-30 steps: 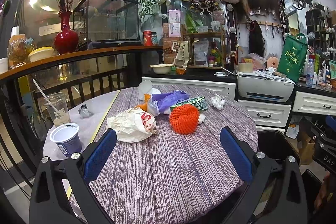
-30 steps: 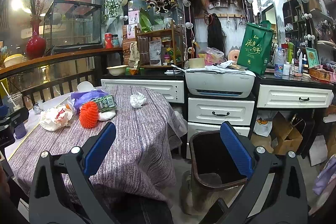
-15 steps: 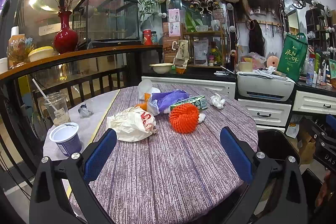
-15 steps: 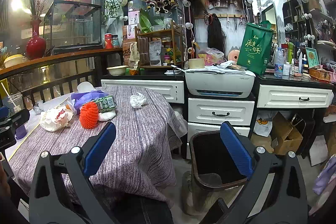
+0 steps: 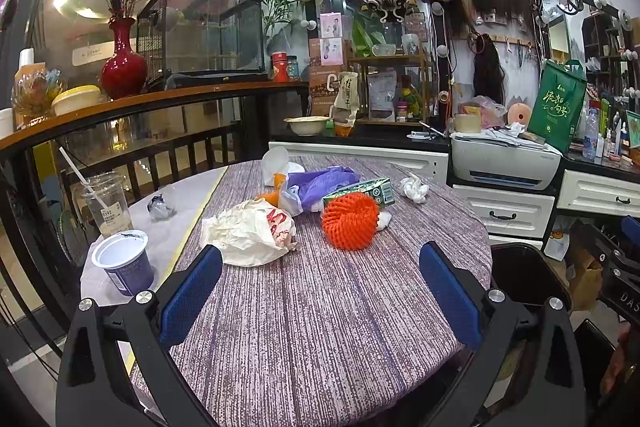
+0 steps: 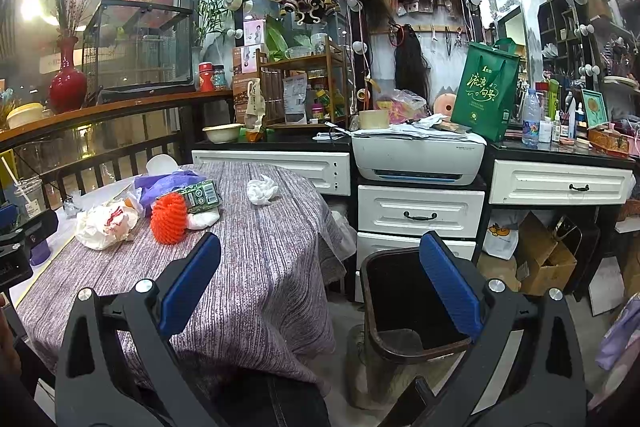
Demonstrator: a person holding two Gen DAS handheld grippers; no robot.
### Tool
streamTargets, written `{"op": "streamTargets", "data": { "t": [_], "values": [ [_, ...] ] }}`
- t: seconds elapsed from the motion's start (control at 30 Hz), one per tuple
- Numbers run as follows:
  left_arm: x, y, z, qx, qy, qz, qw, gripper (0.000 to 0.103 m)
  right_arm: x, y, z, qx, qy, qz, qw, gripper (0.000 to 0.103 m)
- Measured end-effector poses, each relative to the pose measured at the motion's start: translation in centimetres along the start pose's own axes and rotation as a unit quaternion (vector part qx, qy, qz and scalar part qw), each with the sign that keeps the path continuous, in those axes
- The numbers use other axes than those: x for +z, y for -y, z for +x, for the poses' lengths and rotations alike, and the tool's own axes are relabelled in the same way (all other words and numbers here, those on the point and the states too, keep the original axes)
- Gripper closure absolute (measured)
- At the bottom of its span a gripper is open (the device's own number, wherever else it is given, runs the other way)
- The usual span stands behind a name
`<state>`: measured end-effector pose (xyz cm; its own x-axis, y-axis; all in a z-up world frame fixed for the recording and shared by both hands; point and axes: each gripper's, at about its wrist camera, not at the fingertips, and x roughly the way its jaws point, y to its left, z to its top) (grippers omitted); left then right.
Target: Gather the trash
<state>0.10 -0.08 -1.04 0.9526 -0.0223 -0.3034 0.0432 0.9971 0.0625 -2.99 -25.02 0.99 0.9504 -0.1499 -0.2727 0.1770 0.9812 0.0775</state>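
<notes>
The table [image 5: 320,327] under its purple striped cloth fills the lower middle of your left view and the lower left of your right view. The bin [image 6: 404,303], dark and open-topped, stands on the floor just beside the table's right edge; in your right view it sits bottom centre, between the fingers.

Your left gripper [image 5: 320,291] is spread wide over the near part of the table, its blue pads [image 5: 190,293] holding nothing. Your right gripper [image 6: 320,283] is spread just as wide and also holds nothing, with one pad over the cloth edge and the other over the bin.

The trash lies in a cluster at the centre of the left view. The white wrapper [image 5: 250,233] with red print lies nearest you, left of centre. The orange net [image 5: 350,221] sits just right of it, touching the green carton [image 5: 360,191] behind. The purple bag [image 5: 316,185] lies behind the wrapper. A white tissue [image 5: 414,187] lies apart, toward the table's far right edge. At the left edge stand the yogurt cup [image 5: 122,263] and, behind it, a clear cup [image 5: 108,205] with a straw.
</notes>
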Motion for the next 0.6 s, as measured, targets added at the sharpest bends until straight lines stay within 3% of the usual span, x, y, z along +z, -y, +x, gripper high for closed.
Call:
{"op": "streamTargets", "data": {
  "t": [0.6],
  "values": [
    [-0.40, 0.01, 0.24, 0.000, -0.004, 0.000, 1.0000, 0.005, -0.12, 0.07, 0.08, 0.000, -0.004, 0.000, 1.000, 0.005]
  ]
}}
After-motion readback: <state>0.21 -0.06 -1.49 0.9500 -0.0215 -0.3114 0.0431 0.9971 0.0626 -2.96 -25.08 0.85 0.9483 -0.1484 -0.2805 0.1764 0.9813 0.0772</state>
